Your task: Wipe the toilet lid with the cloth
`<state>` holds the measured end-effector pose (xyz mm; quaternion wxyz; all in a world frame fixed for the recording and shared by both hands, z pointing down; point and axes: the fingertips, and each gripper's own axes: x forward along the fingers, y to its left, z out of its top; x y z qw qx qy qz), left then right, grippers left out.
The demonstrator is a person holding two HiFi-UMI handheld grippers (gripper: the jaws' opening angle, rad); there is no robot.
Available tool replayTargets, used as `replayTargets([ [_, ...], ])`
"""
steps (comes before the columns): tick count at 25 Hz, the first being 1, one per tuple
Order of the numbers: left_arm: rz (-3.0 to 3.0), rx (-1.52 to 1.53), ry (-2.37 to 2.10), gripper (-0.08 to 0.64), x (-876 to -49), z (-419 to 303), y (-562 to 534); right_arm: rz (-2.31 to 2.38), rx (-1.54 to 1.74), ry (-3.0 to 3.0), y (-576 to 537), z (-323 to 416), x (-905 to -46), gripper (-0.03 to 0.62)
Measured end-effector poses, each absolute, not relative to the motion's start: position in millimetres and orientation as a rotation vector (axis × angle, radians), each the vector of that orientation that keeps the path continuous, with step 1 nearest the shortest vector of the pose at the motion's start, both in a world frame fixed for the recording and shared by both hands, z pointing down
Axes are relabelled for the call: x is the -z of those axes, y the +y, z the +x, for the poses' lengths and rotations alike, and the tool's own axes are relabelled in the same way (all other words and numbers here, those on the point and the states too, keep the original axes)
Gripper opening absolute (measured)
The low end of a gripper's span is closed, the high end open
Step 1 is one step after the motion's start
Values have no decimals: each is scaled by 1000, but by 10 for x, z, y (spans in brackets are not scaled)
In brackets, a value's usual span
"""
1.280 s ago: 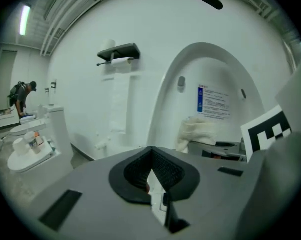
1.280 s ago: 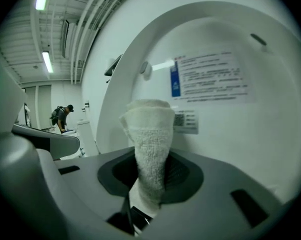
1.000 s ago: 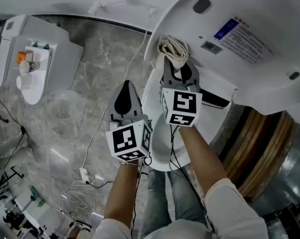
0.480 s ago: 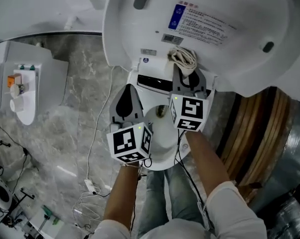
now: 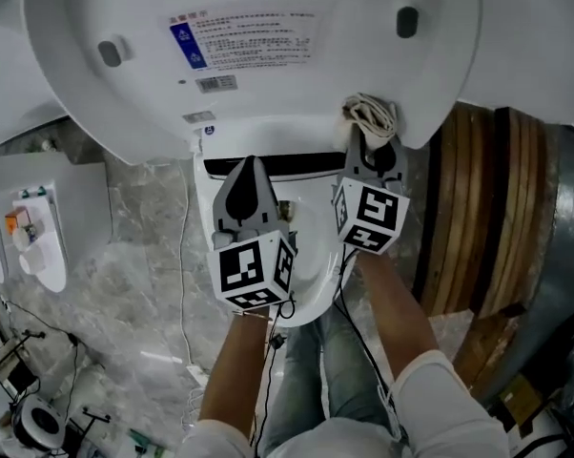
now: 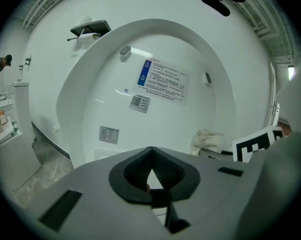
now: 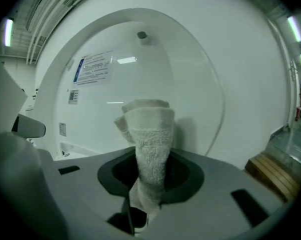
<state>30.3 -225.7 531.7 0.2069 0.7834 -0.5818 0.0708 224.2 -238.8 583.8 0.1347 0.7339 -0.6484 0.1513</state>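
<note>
Right gripper presses cloth — on lid

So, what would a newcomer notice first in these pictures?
The big white raised lid fills the top of the head view, with a printed label on it. A cream cloth, clamped in the right gripper, sits at the lid's lower right edge. The left gripper is shut and empty beside it.
</note>
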Motion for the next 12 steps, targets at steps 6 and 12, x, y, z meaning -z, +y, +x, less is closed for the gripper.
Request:
replayTargets([
  [6,2232,-213,-1568,-6,-5283,496,-2224,2207,-546,-1831,-2366,2326,-5877,97],
  [12,2274,-176,-1595,-6,-4978,280,-2203,2090,-560,-1957,-2235,2068,-5655,97],
])
